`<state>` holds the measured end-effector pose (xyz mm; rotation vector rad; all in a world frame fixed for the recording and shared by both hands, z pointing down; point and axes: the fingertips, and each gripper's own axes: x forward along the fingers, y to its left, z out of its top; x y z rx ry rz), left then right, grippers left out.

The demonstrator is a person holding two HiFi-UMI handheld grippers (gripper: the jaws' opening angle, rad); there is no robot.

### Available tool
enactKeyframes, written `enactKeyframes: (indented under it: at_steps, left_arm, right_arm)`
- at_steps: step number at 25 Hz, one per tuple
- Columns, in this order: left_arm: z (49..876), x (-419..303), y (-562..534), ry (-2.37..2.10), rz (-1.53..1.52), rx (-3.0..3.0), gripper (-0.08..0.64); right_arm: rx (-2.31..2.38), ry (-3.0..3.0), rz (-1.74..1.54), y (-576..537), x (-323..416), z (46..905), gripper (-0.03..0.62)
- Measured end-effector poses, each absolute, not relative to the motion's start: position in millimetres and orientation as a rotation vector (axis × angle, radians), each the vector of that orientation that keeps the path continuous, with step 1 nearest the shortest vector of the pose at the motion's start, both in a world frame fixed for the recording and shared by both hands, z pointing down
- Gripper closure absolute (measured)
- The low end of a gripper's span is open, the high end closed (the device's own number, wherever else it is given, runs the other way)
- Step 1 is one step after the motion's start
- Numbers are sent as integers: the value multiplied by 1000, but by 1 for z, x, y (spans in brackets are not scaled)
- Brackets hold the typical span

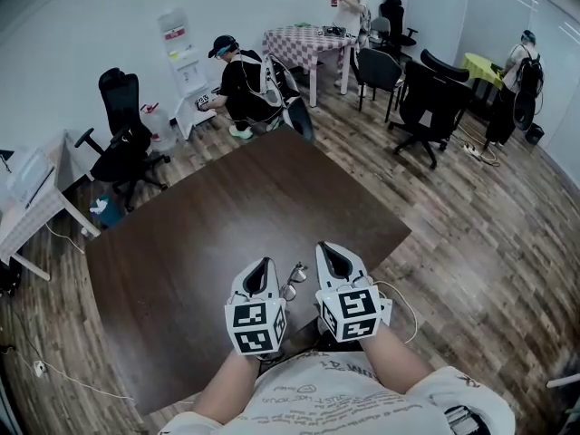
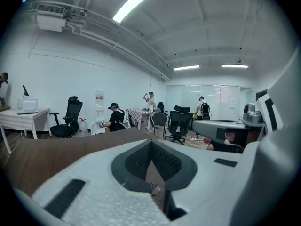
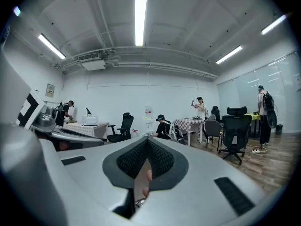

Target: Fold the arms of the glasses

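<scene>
Beside left gripper (image 1: 263,265), glasses (image 1: 294,279) show only partly.

Beyond the dark wooden table (image 1: 227,216), black office chairs (image 1: 426,102) and a checkered table (image 1: 299,42) are standing on plank flooring (image 1: 471,234) before white walls (image 1: 91,25).

Left gripper (image 1: 263,268): white moulded shell, rounded, with a black teardrop mouth at the nose.
Right gripper (image 1: 331,252): same white shell and same dark mouth, a matched pair.
Pads (image 2: 136,161): black and cross-hatched like fine mesh, with flat black inlay strips set in the white on either side.
Marker cubes (image 1: 254,324): white faces carrying bold black square codes, one cube on each gripper.
Cable (image 1: 410,308): thin and white, it looped off the right gripper.
Shirt (image 1: 317,397): pale tee with small dark lettering across the chest.
Sleeve (image 1: 453,392): short and pale.
</scene>
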<state>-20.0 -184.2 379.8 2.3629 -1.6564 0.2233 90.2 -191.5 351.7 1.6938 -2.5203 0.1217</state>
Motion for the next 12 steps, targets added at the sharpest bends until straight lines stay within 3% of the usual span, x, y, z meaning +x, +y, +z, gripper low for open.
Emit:
enactKeyframes:
  at_steps: [12]
  left_arm:
    - [390, -21, -179, -1649, 235, 2333, 546]
  right_arm:
    - [1668, -2486, 101, -186, 92, 359, 580]
